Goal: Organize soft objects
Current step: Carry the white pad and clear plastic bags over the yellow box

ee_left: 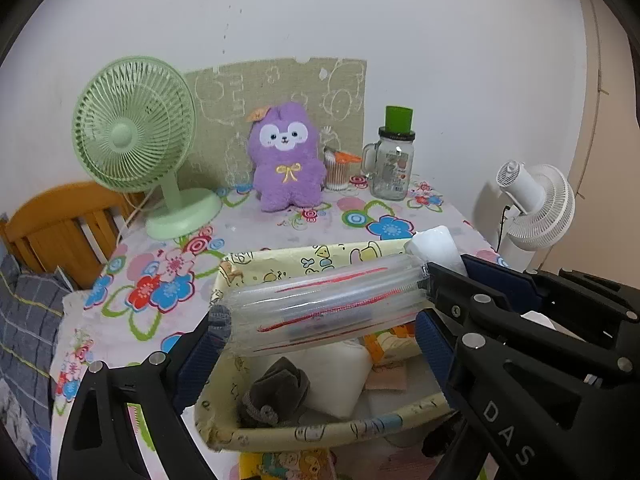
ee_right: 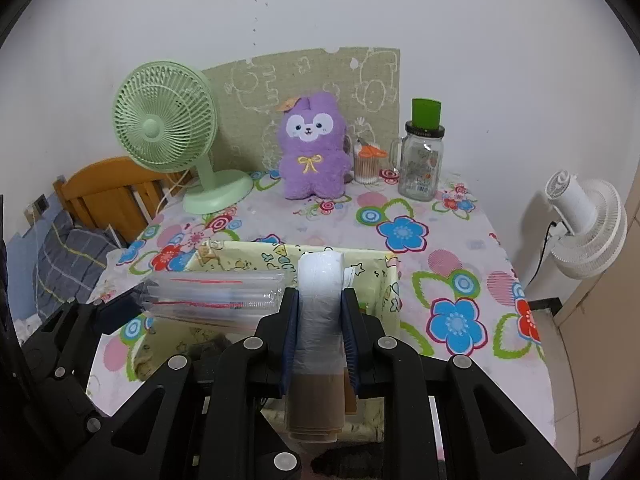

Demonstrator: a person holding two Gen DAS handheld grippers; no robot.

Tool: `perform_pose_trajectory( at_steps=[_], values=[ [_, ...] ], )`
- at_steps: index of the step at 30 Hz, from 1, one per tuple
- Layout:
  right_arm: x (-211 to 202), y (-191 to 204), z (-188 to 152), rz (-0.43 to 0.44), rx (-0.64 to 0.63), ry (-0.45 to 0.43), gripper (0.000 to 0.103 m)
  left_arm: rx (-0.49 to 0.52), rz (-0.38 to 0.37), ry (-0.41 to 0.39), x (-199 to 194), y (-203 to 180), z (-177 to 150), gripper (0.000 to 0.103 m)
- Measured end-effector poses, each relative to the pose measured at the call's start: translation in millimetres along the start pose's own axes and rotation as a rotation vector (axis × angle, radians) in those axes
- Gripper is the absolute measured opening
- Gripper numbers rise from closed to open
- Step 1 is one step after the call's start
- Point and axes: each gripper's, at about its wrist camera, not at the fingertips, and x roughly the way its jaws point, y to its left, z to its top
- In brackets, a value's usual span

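While the left gripper [ee_left: 320, 316] is spread wide, its pads pinch a clear roll [ee_left: 324, 308] lengthwise, mid-frame over the yellow bin [ee_left: 304, 434]. Right gripper [ee_right: 320, 312] is squeezed tight on a white roll [ee_right: 322, 292], center of its view, also above the bin, which sits on the floral table [ee_right: 440, 240].

A fabric bin [ee_left: 304, 436] sat at the near middle of the table [ee_right: 472, 264]. In it lay a folded cloth [ee_left: 276, 392], with a foam block [ee_left: 340, 380] to its right. Over the bin, a clear tube roll [ee_left: 320, 308] hung crosswise, a plastic-bag roll [ee_right: 322, 300] at its right end. Along the far edge, from left to right, stood a desk fan [ee_left: 134, 136], a plush toy [ee_left: 286, 156], a cotton-swab cup [ee_left: 336, 172] and a glass mug jar [ee_left: 392, 168]. A standing fan [ee_right: 584, 228] stood off the table's right side.
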Motion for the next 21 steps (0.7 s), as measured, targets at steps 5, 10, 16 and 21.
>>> perform_pose_trajectory(
  at_steps=[5, 10, 16, 21],
  values=[
    [22, -3, 1, -0.004, 0.006, 0.036, 0.024, 0.0, -0.009, 0.033, 23, 4, -1, 0.093],
    [42, -6, -3, 0.001, 0.018, 0.071, 0.024, -0.003, -0.01, 0.073, 43, 6, -5, 0.094],
    [51, -4, -8, 0.004, 0.006, 0.083, 0.024, -0.002, -0.015, 0.093, 51, 8, -10, 0.099],
    [58, -7, -10, -0.001, 0.016, 0.097, 0.024, 0.023, -0.021, 0.107, 52, 5, -13, 0.102]
  ],
)
